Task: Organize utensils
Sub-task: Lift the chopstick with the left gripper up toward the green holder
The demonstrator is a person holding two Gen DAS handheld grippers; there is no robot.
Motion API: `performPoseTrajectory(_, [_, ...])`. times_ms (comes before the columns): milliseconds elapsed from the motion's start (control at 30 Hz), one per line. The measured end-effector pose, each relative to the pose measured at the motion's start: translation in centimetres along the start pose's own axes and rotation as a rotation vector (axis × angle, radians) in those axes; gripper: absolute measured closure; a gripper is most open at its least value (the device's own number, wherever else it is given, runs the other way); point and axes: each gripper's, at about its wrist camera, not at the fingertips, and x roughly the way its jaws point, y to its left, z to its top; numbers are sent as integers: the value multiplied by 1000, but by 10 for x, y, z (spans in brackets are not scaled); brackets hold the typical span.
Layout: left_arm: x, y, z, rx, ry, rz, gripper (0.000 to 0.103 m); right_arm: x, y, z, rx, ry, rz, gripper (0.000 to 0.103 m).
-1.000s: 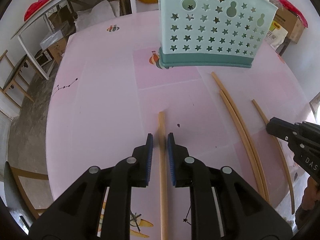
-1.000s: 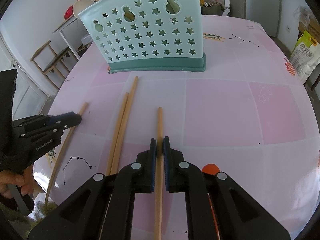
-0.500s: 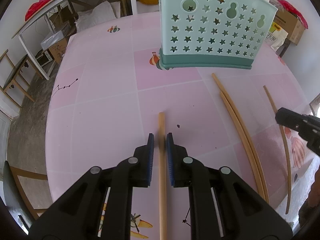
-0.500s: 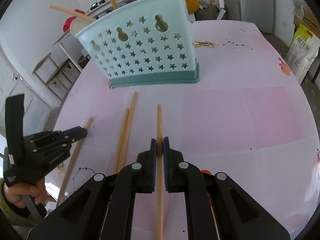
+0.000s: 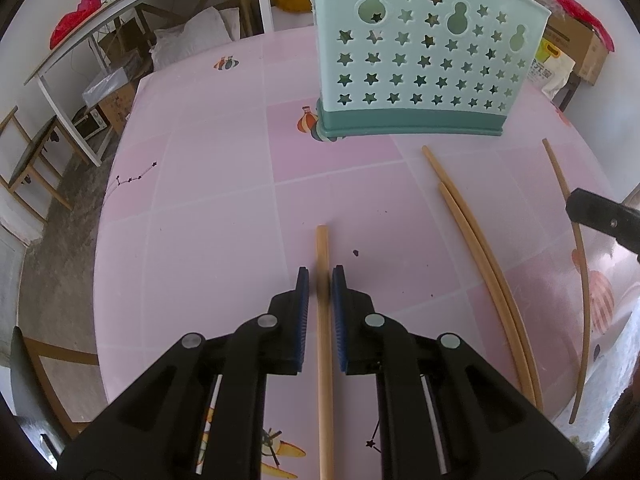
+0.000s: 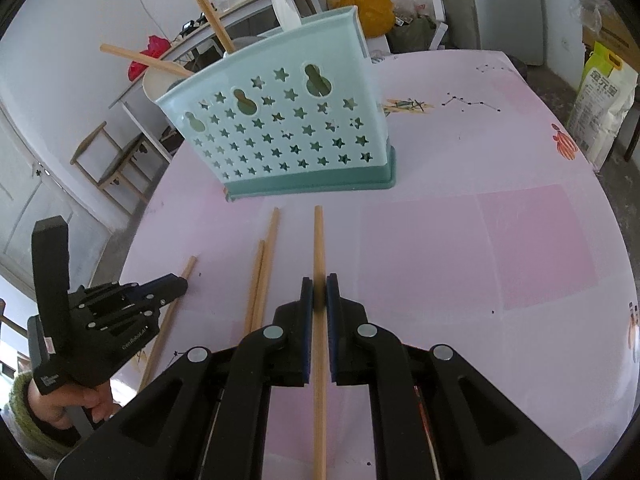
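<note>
right hand-held gripper (image 6: 319,294): clenched on a chopstick (image 6: 319,248). vs a sec ago the holder looks lower and further off in my right view, so I read the stick as lifted off the tabletop (image 6: 480,240).
left hand-held gripper (image 5: 319,286): pads closed in a touch more on the 2nd chopstick (image 5: 322,248), now pinching it; hasn't shifted, stick lying on the pink top afaict.
holder (image 6: 288,132): teal star-hole caddy, upright at far side of tabletop, already has a couple of sticks + a spoon poking out the top.
loose pair (image 5: 480,240): 2 chopsticks lying side by side between my two grippers, untouched.
meaning: both hands loaded, pick step done on the right. Next, imo, carry the right stick up over the holder rim and drop it in; left follows. Pair left for later.
</note>
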Motion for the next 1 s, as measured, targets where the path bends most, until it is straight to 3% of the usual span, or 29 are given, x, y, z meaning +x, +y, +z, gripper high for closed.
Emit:
performPoseTrajectory(233, [-1, -1, 0, 5, -11, -9, 98, -7, 0, 3, 6, -15, 10, 96])
performPoseTrajectory(367, [-5, 13, 1, -60, -30, -55, 98, -10, -2, 4, 11, -23, 5, 96])
performPoseTrajectory(733, [-78, 62, 24, -202, -277, -257, 98, -6, -7, 6, 38, -23, -5, 96])
performPoseTrajectory(1000, [-140, 73, 42, -195, -459, -385, 98, -3, -5, 8, 42, -26, -3, 96])
